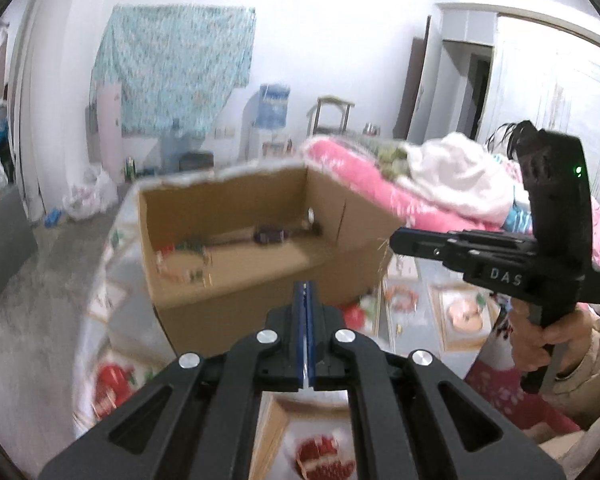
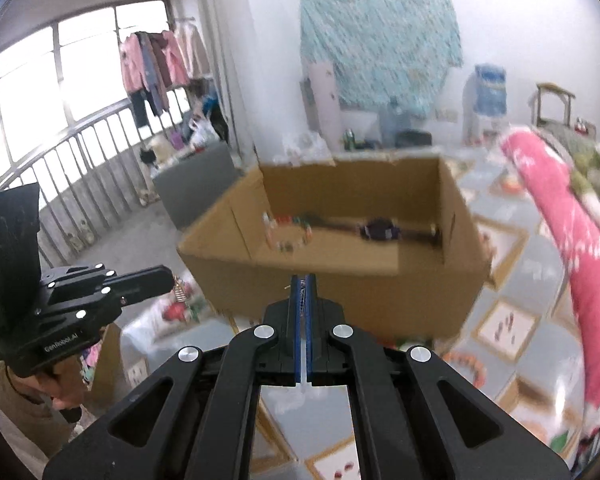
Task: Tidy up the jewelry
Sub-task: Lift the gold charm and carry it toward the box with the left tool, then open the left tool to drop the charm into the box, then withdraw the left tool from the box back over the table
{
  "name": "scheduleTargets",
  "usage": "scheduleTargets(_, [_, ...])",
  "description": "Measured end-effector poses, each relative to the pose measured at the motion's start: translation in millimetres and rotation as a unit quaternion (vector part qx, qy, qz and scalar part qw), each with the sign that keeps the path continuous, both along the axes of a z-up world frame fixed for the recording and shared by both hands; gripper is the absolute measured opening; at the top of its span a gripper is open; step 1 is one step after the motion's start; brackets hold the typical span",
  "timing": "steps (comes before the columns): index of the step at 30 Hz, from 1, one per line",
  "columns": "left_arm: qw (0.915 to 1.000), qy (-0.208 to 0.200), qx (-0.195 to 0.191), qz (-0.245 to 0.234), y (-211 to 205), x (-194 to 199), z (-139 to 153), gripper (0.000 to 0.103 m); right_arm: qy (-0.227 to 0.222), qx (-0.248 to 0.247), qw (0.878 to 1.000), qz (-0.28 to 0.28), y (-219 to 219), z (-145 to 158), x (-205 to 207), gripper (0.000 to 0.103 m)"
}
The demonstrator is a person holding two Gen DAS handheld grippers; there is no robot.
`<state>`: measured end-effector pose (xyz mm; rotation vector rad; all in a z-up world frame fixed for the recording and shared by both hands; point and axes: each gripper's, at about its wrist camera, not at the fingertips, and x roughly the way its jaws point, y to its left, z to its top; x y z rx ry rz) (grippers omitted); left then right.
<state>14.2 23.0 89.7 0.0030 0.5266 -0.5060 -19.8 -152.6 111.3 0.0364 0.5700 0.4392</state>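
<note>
An open cardboard box stands on the patterned tablecloth. Inside it lie a dark purple watch and a coloured bead bracelet. My left gripper is shut in front of the box, and a small coiled gold piece hangs from its tip. My right gripper is shut beside the box's right corner, with thin gold strands dangling under its tip. An orange bead bracelet lies on the cloth.
A rolled pink quilt with white clothes on it lies along the table's right side. A hand holds the right gripper's handle. Beyond the table are grey floor, plastic bags, a water dispenser and a clothes rail by the window.
</note>
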Motion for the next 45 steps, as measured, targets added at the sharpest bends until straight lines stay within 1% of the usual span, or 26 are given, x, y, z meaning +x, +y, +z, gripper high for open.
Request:
scheduleTargets(3, [0.9998, -0.013, -0.011, -0.004, 2, 17, 20, 0.001, -0.015, 0.015, 1.0, 0.022, -3, 18, 17, 0.0])
scheduleTargets(5, [0.9996, -0.009, -0.023, -0.012, 3, 33, 28, 0.001, -0.011, 0.027, 0.999, 0.041, -5, 25, 38, 0.0])
scheduleTargets(7, [0.9986, 0.018, -0.045, -0.023, 1, 61, 30, 0.001, 0.006, 0.037, 0.998, 0.054, -7, 26, 59, 0.0])
scheduleTargets(8, [0.9978, 0.031, -0.051, -0.027, 0, 70, 30, 0.001, 0.019, 0.041, 0.997, 0.061, -7, 25, 72, 0.0])
scheduleTargets(9, [0.9965, 0.051, -0.059, -0.03, -3, 87, 25, 0.001, 0.035, 0.044, 0.996, 0.067, -8, 23, 87, 0.0])
scheduleTargets(12, [0.9922, 0.102, -0.066, -0.027, -9, 129, 12, 0.001, 0.084, 0.04, 0.993, 0.077, -7, 12, 123, 0.0])
scheduleTargets(15, [0.9854, 0.152, -0.072, -0.022, -14, 165, -7, 0.001, 0.13, 0.037, 0.988, 0.077, -4, -1, 158, 0.0])
scheduleTargets(16, [0.9829, 0.169, -0.07, -0.02, -17, 177, -14, 0.001, 0.139, 0.036, 0.987, 0.078, -4, -3, 163, 0.0])
scheduleTargets(19, [0.9773, 0.201, -0.065, -0.01, -22, 197, -29, 0.001, 0.178, 0.031, 0.981, 0.074, -2, -19, 187, 0.0])
scheduleTargets(20, [0.9756, 0.209, -0.067, -0.01, -23, 201, -31, 0.001, 0.183, 0.029, 0.98, 0.072, -3, -21, 188, 0.0])
scheduleTargets(23, [0.9663, 0.245, -0.079, 0.0, -24, 216, -41, 0.001, 0.198, 0.019, 0.978, 0.058, -4, -31, 198, 0.004])
scheduleTargets(24, [0.9646, 0.251, -0.08, 0.0, -24, 218, -43, 0.002, 0.199, 0.019, 0.978, 0.054, -7, -32, 202, 0.004])
scheduleTargets(25, [0.9636, 0.255, -0.08, 0.001, -26, 219, -43, 0.002, 0.199, 0.019, 0.978, 0.051, -10, -33, 202, 0.004])
scheduleTargets(27, [0.9626, 0.259, -0.08, 0.003, -27, 220, -45, 0.008, 0.198, 0.019, 0.979, 0.047, -15, -33, 203, 0.007])
scheduleTargets(29, [0.9625, 0.259, -0.08, 0.003, -30, 222, -45, 0.02, 0.199, 0.025, 0.978, 0.047, -18, -33, 205, 0.009])
scheduleTargets(31, [0.9628, 0.257, -0.082, 0.003, -32, 223, -45, 0.022, 0.197, 0.025, 0.979, 0.043, -21, -33, 206, 0.009])
scheduleTargets(35, [0.9627, 0.254, -0.093, 0.002, -32, 226, -41, 0.029, 0.19, 0.03, 0.981, 0.037, -26, -30, 207, 0.012])
scheduleTargets(40, [0.9658, 0.242, -0.093, 0.005, -30, 223, -32, 0.035, 0.178, 0.035, 0.983, 0.033, -30, -23, 203, 0.015])
scheduleTargets(44, [0.9699, 0.226, -0.09, 0.005, -29, 217, -23, 0.042, 0.161, 0.047, 0.985, 0.03, -37, -11, 195, 0.021])
scheduleTargets(45, [0.9716, 0.219, -0.09, 0.004, -29, 212, -19, 0.043, 0.157, 0.051, 0.986, 0.029, -39, -7, 192, 0.024])
